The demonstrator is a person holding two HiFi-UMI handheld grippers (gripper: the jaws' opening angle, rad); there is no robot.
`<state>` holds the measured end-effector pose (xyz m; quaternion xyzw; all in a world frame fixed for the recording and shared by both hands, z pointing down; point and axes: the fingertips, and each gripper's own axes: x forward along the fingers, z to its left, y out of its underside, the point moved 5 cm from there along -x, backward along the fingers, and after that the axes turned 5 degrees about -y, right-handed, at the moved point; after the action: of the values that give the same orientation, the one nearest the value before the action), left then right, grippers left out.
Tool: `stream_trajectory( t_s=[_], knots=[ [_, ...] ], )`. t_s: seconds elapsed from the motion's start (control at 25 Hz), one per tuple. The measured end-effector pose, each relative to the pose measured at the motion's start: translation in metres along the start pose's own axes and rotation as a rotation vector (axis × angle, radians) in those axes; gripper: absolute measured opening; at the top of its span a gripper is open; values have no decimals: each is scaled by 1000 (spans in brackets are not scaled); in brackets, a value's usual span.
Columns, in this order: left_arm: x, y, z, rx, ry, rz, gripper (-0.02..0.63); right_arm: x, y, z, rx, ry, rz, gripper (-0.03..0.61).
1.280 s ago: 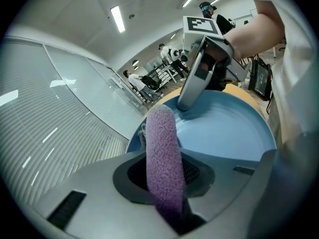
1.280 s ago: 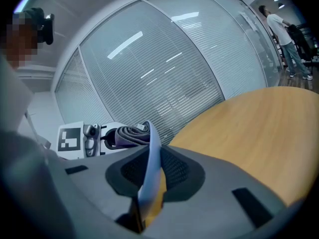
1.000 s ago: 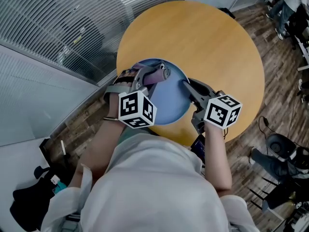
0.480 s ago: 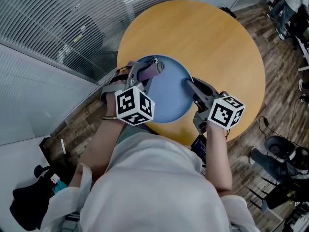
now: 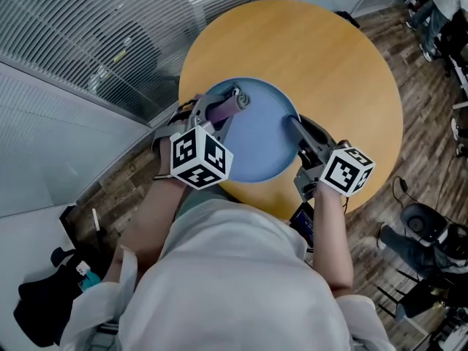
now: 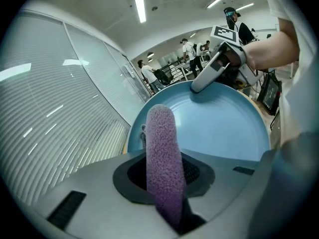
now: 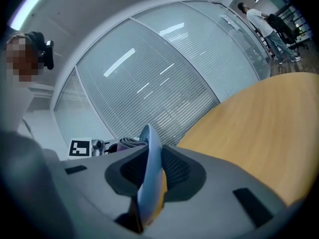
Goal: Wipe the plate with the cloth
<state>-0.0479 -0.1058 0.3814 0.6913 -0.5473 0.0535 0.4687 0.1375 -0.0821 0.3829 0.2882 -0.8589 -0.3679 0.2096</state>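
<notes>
The left tongs [image 6: 165, 169] are clamped on a rolled purple cloth [image 6: 160, 138], which stands up out of the dark pads as a fuzzy tube. Its free end reaches the far-left part of the blue plate [image 6: 224, 128], close to the rim; whether it presses on the surface cannot be told. The right tongs [image 7: 151, 169] are closed on the plate's rim at the opposite side, and in the right gripper view the plate shows edge-on between the pads, standing nearly upright there. From the head view the plate sits between the two tongs, tilted towards the person, over the near-left edge of the round wooden desk [image 5: 322, 57]. The left marker cube [image 5: 199, 157] is just below the plate's left side, and the right marker cube [image 5: 347, 170] is beside the desk's near edge. A glass wall with slatted blinds [image 5: 110, 42] runs along the left of the desk, and dark wood floor [image 5: 428, 130] lies to its right. The left gripper view shows several people [image 6: 192, 54] standing far off under ceiling lights
</notes>
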Motion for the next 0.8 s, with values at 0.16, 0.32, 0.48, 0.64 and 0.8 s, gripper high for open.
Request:
stream_trajectory(
  t_s=[0.16, 0.32, 0.48, 0.64, 0.8],
  knots=[
    [-1, 0, -4, 2, 9, -1, 83, -1, 0, -2, -4, 4, -9, 74],
    [-1, -2, -6, 18, 7, 1, 83, -1, 0, -4, -9, 10, -10, 72],
    [0, -4, -7, 31, 5, 0, 83, -1, 1, -4, -16, 22, -5, 69],
    [0, -7, -9, 41, 12, -4, 83, -1, 1, -3, -27, 29, 4, 66],
    [2, -11, -13, 53, 17, -15, 83, -1, 3, -5, -36, 28, 8, 64]
  ],
)
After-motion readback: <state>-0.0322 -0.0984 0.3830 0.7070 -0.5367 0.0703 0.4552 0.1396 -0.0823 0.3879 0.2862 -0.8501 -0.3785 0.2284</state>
